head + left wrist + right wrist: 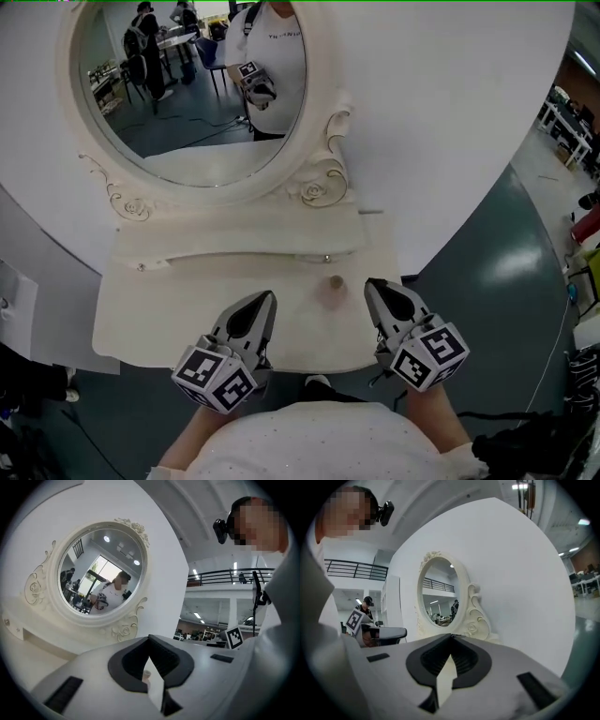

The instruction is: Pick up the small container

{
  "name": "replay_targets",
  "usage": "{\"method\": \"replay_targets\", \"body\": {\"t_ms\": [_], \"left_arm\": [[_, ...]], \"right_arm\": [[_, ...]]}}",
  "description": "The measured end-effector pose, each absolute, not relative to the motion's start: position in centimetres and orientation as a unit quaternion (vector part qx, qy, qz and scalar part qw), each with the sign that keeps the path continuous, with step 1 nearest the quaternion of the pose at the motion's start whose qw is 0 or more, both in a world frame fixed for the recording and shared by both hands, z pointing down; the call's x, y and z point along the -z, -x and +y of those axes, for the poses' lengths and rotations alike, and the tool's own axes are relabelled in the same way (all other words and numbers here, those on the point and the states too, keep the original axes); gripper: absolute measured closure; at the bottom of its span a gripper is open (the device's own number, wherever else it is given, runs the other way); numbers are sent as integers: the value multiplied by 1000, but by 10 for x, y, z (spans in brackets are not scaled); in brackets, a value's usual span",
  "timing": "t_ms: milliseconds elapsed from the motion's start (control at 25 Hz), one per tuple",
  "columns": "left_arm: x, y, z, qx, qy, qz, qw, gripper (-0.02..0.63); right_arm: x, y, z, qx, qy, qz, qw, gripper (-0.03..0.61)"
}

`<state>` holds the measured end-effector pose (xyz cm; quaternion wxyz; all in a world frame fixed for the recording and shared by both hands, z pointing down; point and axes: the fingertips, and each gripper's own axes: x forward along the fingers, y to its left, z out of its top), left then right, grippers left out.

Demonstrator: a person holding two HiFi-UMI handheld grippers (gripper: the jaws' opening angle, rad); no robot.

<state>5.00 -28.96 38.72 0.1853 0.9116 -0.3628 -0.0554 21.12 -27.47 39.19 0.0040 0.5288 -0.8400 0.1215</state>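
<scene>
Left claw [263,306] and right claw [373,290], both closed and empty, hover over the pale table [169,305] — the small container [335,282] stands between their tips, nearer the right.

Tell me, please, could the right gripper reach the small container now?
Probably yes: the container stands on bare table beside the right gripper, nothing between them; its shut jaws must open first.
</scene>
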Motion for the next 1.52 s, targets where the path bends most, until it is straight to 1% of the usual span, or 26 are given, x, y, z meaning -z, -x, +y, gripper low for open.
{"method": "replay_targets", "body": {"t_ms": [80,200,440,680,880,960,1080,1240,1280,1520], "left_arm": [[-395,-52,-303,48,-904,-385,181,614],[-410,-53,-316,32,-893,-411,180,614],[-444,-55,-331,20,-868,-447,216,614],[-466,-45,-333,-4,-848,-469,246,614],[-480,-34,-333,-1,-829,-484,280,614],[-484,-30,-333,-2,-823,-491,287,614],[-489,-24,-333,0,-814,-499,298,614],[-490,-20,-330,0,-809,-504,302,614],[-491,-19,-328,-1,-808,-506,301,614],[-500,-8,-324,-4,-796,-520,312,614]], "right_arm": [[-404,-219,-296,-117,-522,-844,23,578],[-423,-226,-323,-124,-508,-852,32,578],[-467,-231,-357,-140,-485,-861,57,577],[-500,-217,-366,-156,-453,-876,61,577],[-510,-212,-366,-172,-428,-886,40,573],[-516,-208,-363,-185,-410,-892,36,529],[-526,-199,-361,-191,-391,-899,51,418],[-543,-192,-361,-179,-388,-900,81,313],[-548,-190,-361,-174,-389,-900,90,302],[-574,-188,-366,-125,-416,-888,152,290]]}}
